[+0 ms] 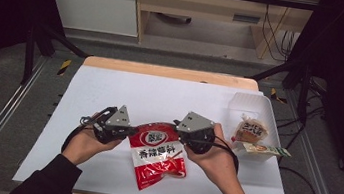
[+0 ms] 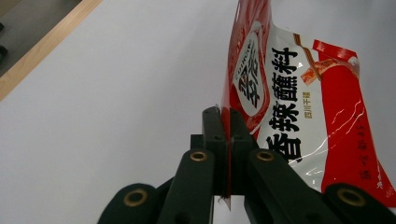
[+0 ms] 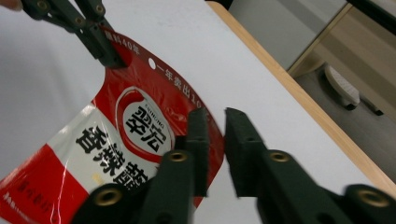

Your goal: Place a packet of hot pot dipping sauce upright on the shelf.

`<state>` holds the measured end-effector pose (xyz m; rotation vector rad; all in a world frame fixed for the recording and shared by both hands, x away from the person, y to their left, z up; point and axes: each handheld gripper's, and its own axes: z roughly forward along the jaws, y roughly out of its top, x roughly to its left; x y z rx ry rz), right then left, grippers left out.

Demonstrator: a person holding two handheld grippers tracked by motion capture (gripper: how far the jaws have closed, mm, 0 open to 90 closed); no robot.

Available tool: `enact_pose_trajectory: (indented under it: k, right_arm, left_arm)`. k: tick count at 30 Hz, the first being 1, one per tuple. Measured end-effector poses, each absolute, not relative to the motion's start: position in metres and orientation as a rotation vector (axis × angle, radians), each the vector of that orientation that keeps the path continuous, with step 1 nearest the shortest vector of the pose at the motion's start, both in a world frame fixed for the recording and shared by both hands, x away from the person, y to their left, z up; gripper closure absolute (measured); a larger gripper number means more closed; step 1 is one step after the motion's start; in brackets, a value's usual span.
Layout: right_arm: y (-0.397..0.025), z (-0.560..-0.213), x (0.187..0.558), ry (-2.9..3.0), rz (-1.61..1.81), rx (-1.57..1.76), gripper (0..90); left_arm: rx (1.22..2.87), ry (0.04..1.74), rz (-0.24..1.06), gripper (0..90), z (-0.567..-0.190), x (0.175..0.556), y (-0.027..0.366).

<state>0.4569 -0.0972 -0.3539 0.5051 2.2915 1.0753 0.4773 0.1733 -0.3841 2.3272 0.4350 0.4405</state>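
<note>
**Near the counter's front edge, a pouch held by one corner**

Above the white counter [image 1: 110, 89], the left tool [image 2: 224, 122] pinches the glossy red-and-white foil seasoning pouch [image 1: 158, 155] at its top corner, steadying it, while the right tool [image 3: 215, 122], spread, straddles the opposite edge, probably to grip it.

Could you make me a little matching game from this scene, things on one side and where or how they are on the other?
Things:
1. Left gripper
2. Right gripper
3. Red and white printed plastic sauce packet
4. Clear plastic tray

States:
A. Jaws apart beside the packet's edge
B. At the table's right side, holding small snack packs
C. Clamped on the packet's corner
D. Between the two hands

Pairs: 1-C, 2-A, 3-D, 4-B
</note>
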Motion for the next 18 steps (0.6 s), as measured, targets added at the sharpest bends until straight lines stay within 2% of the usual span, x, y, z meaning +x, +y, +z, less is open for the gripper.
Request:
enact_pose_trajectory:
  k: [1,2,3,6,8,10,13,18]
  right_arm:
    - [-0.099,-0.354,0.458,2.304,1.063,0.496,71.3]
    - [-0.099,-0.354,0.458,2.304,1.063,0.496,71.3]
    - [-0.101,-0.354,0.460,2.314,1.028,0.494,59.6]
    - [-0.104,-0.357,0.465,2.344,1.000,0.514,48.1]
    - [-0.104,-0.358,0.466,2.373,0.988,0.517,47.7]
    - [-0.105,-0.361,0.471,2.412,0.964,0.513,40.5]
    - [-0.103,-0.362,0.474,2.443,0.964,0.508,36.0]
    - [-0.098,-0.359,0.477,2.525,0.937,0.474,35.0]
  left_arm:
    - [2.333,0.420,0.453,90.0,-0.382,0.476,0.172]
    - [2.333,0.420,0.453,90.0,-0.382,0.476,0.172]
    - [2.343,0.396,0.464,90.0,-0.380,0.474,0.171]
    - [2.344,0.382,0.468,90.0,-0.376,0.472,0.170]
    - [2.336,0.380,0.471,90.0,-0.375,0.471,0.170]
    - [2.331,0.360,0.479,90.0,-0.370,0.469,0.169]
    - [2.338,0.331,0.491,90.0,-0.364,0.466,0.167]
    - [2.337,0.301,0.503,90.0,-0.356,0.463,0.164]
